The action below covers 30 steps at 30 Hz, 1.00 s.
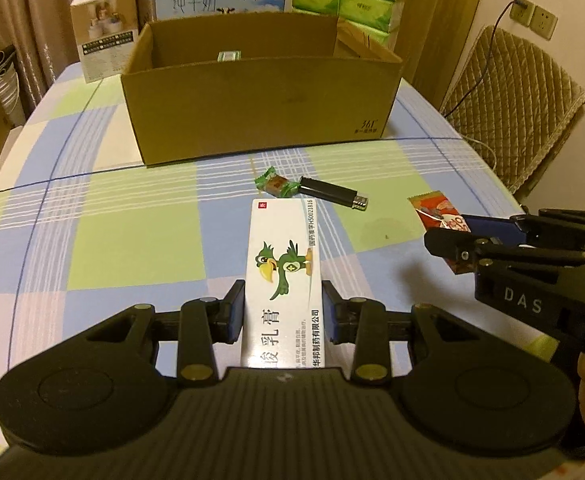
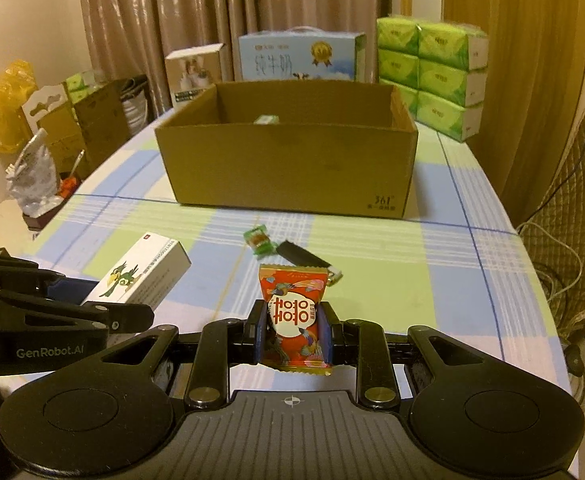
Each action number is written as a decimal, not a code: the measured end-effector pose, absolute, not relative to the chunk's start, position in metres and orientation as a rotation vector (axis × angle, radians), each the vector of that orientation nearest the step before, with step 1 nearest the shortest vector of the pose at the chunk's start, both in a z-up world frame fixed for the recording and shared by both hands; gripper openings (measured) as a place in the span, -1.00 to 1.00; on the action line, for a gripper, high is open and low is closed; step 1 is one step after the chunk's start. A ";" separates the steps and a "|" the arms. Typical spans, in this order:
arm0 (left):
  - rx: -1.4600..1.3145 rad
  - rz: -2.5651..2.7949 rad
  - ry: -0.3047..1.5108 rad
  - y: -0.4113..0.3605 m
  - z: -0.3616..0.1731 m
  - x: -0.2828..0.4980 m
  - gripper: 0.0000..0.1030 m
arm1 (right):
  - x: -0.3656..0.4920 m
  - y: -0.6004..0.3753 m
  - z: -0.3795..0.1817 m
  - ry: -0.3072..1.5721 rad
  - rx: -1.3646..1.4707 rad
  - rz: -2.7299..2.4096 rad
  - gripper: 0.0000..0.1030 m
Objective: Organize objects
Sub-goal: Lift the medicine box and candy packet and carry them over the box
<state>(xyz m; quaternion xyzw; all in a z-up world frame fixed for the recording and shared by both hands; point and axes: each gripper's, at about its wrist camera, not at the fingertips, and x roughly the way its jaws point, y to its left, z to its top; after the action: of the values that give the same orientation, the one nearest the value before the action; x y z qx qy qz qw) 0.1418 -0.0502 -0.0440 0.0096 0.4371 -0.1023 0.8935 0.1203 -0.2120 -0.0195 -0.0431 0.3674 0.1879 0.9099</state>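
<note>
The left gripper (image 1: 283, 312) is clamping a smooth white carton (image 1: 282, 280); the right gripper (image 2: 294, 330) is pinching a crinkly red sachet (image 2: 294, 316). Upper centre, an open cardboard box (image 2: 288, 168) is sitting on checked cloth (image 2: 372, 248).

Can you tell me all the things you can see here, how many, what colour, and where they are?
Open brown cardboard box: one, mid table.
Small green packet: one, inside that box.
White carton with green parrot: one, held by left gripper.
Red candy packet: one, held by right gripper.
Green-wrapped candy: one, on cloth.
Black lighter: one, beside that candy.
Green tissue packs: stack, behind box.
Blue milk carton: one, behind box.
Checked tablecloth: one, blue-green.
Left gripper: black.
Right gripper: black.
</note>
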 end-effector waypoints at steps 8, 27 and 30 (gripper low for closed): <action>0.018 -0.205 0.869 -0.050 -0.018 0.122 -0.37 | 0.101 -0.211 -0.003 0.730 -0.090 0.401 -0.55; 0.019 -0.206 0.831 -0.049 0.001 0.105 -0.37 | 0.089 -0.214 0.011 0.704 -0.087 0.402 -0.55; 0.018 -0.208 0.830 -0.049 0.001 0.105 -0.37 | 0.089 -0.214 0.011 0.706 -0.085 0.400 -0.55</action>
<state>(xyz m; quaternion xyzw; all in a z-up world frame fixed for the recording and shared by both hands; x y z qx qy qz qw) 0.1048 -0.0490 0.0012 0.0087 0.4026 -0.1009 0.9098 0.0892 -0.2143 0.0107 -0.0412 0.3431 0.1945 0.9180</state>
